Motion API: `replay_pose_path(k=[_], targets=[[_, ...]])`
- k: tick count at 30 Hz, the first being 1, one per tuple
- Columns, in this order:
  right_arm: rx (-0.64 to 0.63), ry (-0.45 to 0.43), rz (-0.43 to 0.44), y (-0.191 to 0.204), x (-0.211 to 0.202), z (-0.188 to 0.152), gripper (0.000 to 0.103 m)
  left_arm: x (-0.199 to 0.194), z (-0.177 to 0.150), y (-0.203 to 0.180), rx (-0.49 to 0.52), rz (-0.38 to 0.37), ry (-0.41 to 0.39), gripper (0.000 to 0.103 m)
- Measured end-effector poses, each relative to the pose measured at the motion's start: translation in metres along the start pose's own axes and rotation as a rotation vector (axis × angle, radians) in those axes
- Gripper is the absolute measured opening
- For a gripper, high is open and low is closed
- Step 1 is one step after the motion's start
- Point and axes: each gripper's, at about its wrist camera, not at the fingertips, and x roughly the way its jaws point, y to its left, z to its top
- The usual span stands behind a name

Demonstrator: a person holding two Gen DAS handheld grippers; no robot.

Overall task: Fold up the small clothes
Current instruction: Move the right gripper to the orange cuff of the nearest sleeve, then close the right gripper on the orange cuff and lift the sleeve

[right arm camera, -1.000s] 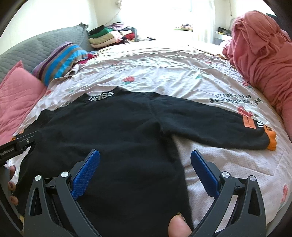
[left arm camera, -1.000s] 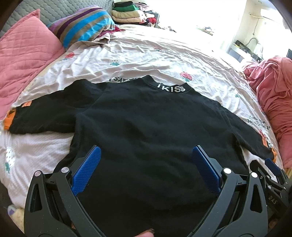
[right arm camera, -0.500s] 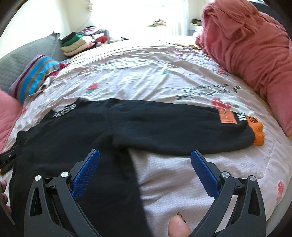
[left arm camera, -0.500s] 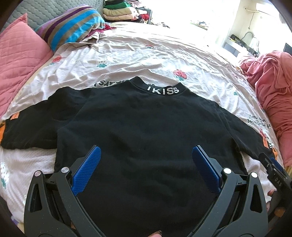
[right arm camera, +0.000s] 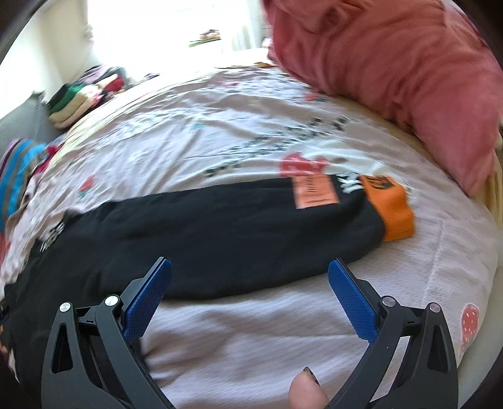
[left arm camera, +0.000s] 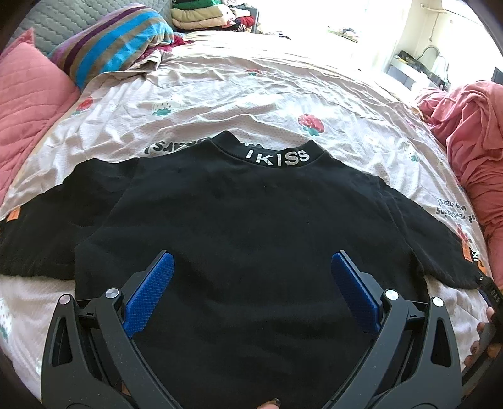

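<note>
A small black long-sleeved sweater (left arm camera: 251,220) lies flat on the bed, collar lettering "IKISS" (left arm camera: 276,157) at the far side, both sleeves spread out. My left gripper (left arm camera: 251,267) is open and empty above the sweater's lower body. My right gripper (right arm camera: 250,273) is open and empty above the near edge of the right sleeve (right arm camera: 220,232), whose orange cuff (right arm camera: 393,210) and orange patch (right arm camera: 314,192) lie to the right. The right gripper's body shows at the right edge of the left wrist view (left arm camera: 489,292).
The bed has a pale printed sheet (left arm camera: 251,94). A pink blanket heap (right arm camera: 393,69) lies right of the sleeve. Pink pillow (left arm camera: 28,103) and striped pillow (left arm camera: 116,47) sit at the head, with a stack of folded clothes (left arm camera: 201,15) behind.
My right gripper has swung right, from over the sweater's body to over the right sleeve and nearer its cuff. My left gripper has shifted to centre on the body. Both stayed open.
</note>
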Motion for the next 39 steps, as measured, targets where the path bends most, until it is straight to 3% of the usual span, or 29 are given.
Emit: replay_pose_path(k=[14, 19, 20, 22, 23, 25, 28, 39], targets=[[0.247, 0.094, -0.044, -0.077, 0.045, 0.012, 0.099, 0.031, 0.029, 0.002, 0.001, 0.024, 0.021, 0.094], [0.310, 0.056, -0.039, -0.087, 0.055, 0.019, 0.098, 0.040, 0.026, 0.011, -0.029, 0.012, 0.030, 0.094], [0.321, 0.048, -0.035, -0.089, 0.056, 0.020, 0.095, 0.042, 0.025, 0.013, -0.033, 0.012, 0.032, 0.094], [0.335, 0.029, -0.051, -0.092, 0.057, 0.023, 0.068, 0.045, 0.022, 0.017, -0.043, 0.017, 0.031, 0.094], [0.354, 0.017, -0.048, -0.095, 0.057, 0.025, 0.064, 0.046, 0.022, 0.020, -0.049, 0.020, 0.028, 0.094], [0.391, -0.001, -0.028, -0.102, 0.057, 0.026, 0.043, 0.045, 0.021, 0.026, -0.074, 0.016, 0.007, 0.094], [0.417, -0.015, 0.031, -0.107, 0.056, 0.028, 0.022, 0.041, 0.021, 0.036, -0.104, -0.001, -0.012, 0.094], [0.289, -0.131, 0.242, -0.051, 0.014, 0.054, 0.017, 0.021, 0.024, 0.058, -0.157, -0.032, -0.043, 0.094]])
